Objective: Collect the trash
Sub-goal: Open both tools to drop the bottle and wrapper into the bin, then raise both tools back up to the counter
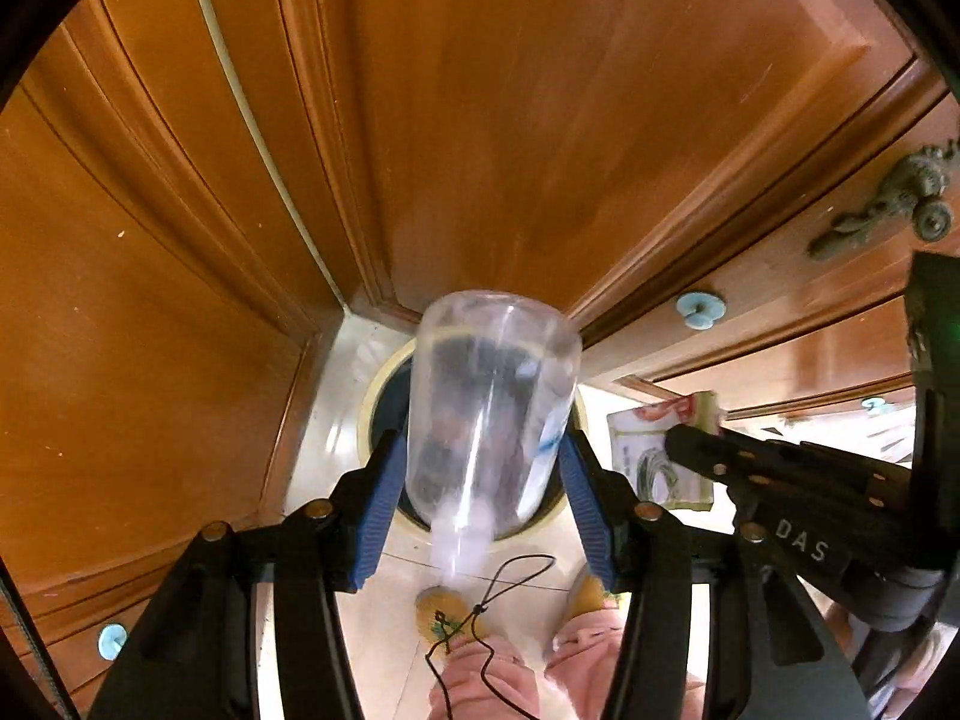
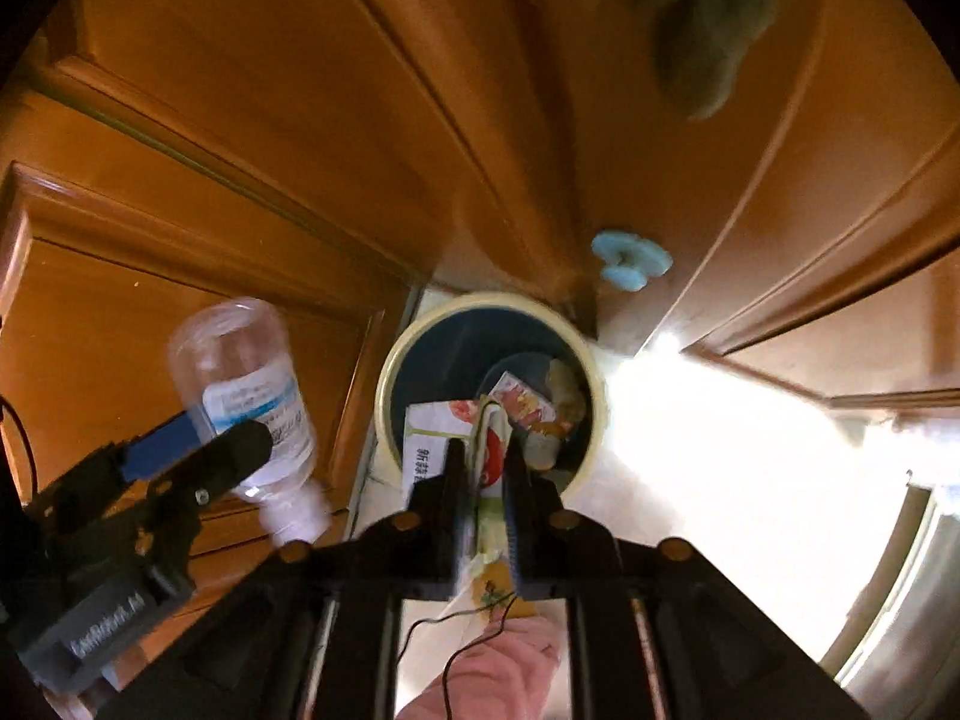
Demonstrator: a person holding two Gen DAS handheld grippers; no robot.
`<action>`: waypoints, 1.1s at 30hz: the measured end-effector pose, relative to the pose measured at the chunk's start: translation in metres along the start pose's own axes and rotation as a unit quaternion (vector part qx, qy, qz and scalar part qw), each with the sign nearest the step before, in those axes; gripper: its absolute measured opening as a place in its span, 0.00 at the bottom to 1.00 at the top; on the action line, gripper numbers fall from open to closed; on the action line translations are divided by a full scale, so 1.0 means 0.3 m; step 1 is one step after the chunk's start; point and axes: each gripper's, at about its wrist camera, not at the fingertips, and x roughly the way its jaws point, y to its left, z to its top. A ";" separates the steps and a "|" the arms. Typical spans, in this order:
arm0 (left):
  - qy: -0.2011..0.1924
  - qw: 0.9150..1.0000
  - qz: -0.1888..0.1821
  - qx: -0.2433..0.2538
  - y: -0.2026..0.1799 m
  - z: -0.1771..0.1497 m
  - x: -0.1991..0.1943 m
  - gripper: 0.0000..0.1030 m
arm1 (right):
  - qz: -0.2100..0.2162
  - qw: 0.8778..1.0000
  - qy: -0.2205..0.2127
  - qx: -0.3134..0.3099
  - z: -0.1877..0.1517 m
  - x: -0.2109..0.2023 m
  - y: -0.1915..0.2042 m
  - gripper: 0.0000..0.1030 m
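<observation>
My left gripper (image 1: 480, 468) is shut on a clear plastic bottle (image 1: 492, 414) with a blue and white label, held neck down above the round bin (image 1: 375, 402). In the right wrist view the bottle (image 2: 246, 396) and the left gripper (image 2: 198, 450) hang to the left of the bin (image 2: 390, 372). My right gripper (image 2: 486, 480) is shut on a flat white and red paper wrapper (image 2: 489, 444), held over the bin's near rim. In the left wrist view the right gripper (image 1: 690, 444) holds the wrapper (image 1: 654, 450) to the right of the bottle. The bin holds several wrappers.
Brown wooden cabinet doors (image 1: 480, 120) surround the bin, with pale blue knobs (image 1: 699, 309) and a metal handle (image 1: 888, 204). The bin has a cream rim and a dark blue inside. The person's pink trousers (image 2: 498, 672) and slippers (image 1: 444, 612) stand on the pale floor tiles.
</observation>
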 end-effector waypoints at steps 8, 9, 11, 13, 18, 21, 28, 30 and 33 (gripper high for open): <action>0.003 1.000 0.008 -0.002 0.021 -0.028 0.035 0.64 | -0.008 1.000 0.004 0.020 0.021 0.009 0.006 0.26; 0.002 1.000 0.008 -0.004 0.023 -0.028 0.027 0.64 | -0.009 1.000 0.003 0.019 0.019 0.005 0.010 0.26; -0.001 1.000 0.006 -0.008 0.037 -0.023 -0.005 0.64 | -0.012 1.000 0.000 0.017 0.018 -0.017 0.016 0.26; -0.005 1.000 0.003 -0.012 0.053 -0.020 -0.046 0.64 | -0.014 1.000 -0.003 0.013 0.011 -0.049 0.025 0.26; -0.006 1.000 0.004 -0.008 0.059 -0.008 -0.124 0.64 | -0.025 1.000 -0.005 -0.006 -0.006 -0.135 0.058 0.26; -0.009 1.000 0.008 0.000 0.046 -0.006 -0.206 0.75 | -0.026 1.000 -0.004 -0.015 -0.016 -0.201 0.082 0.26; -0.012 1.000 0.017 0.001 0.023 0.009 -0.402 0.79 | -0.026 0.999 -0.002 -0.033 -0.034 -0.363 0.134 0.26; -0.009 1.000 0.019 0.005 0.010 0.011 -0.470 0.79 | -0.028 0.999 -0.002 -0.041 -0.041 -0.412 0.153 0.26; -0.017 0.999 0.025 0.014 -0.005 0.015 -0.573 0.79 | -0.030 0.998 -0.005 -0.054 -0.056 -0.498 0.183 0.26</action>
